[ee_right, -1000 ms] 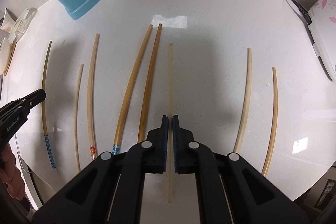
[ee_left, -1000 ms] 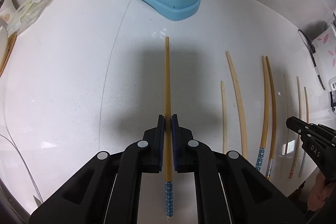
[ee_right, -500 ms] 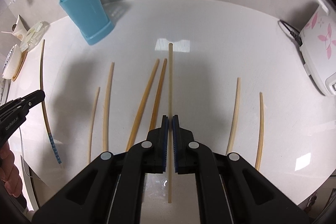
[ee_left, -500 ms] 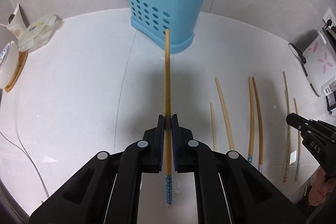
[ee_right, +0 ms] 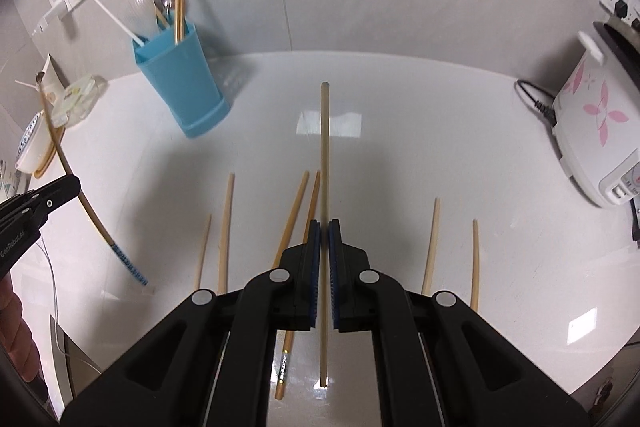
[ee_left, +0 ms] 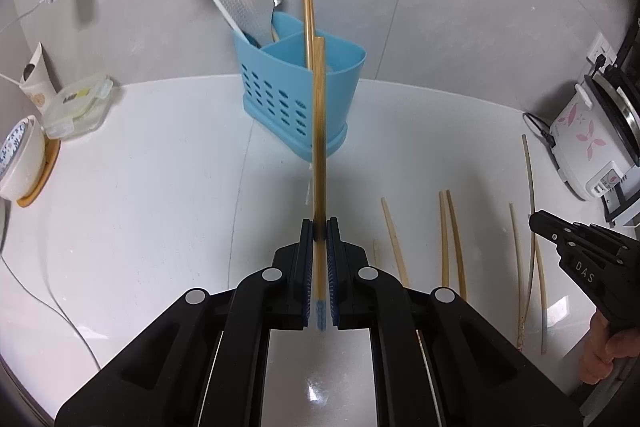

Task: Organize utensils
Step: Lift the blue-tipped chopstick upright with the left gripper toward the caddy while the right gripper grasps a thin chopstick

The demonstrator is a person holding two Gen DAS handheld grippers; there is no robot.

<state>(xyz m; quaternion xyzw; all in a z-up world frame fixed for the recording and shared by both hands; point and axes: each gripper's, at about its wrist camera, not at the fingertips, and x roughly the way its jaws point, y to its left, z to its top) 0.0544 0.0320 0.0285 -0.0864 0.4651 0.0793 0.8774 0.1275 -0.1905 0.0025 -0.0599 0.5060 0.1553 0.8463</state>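
**Both grippers carry a chopstick above the tabletop**

Our left gripper (ee_left: 319,227) has its jaws clamped on a blue-tipped chopstick (ee_left: 319,131), whose far end overlaps the blue utensil holder (ee_left: 298,95) at upper centre of the frame. Our right gripper (ee_right: 324,227) clamps a pale chopstick (ee_right: 324,155) at frame centre. More chopsticks (ee_right: 226,227) lie on the white tabletop (ee_right: 400,155) in the lower half.

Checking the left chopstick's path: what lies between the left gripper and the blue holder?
Only bare white counter, seen in the left wrist view.
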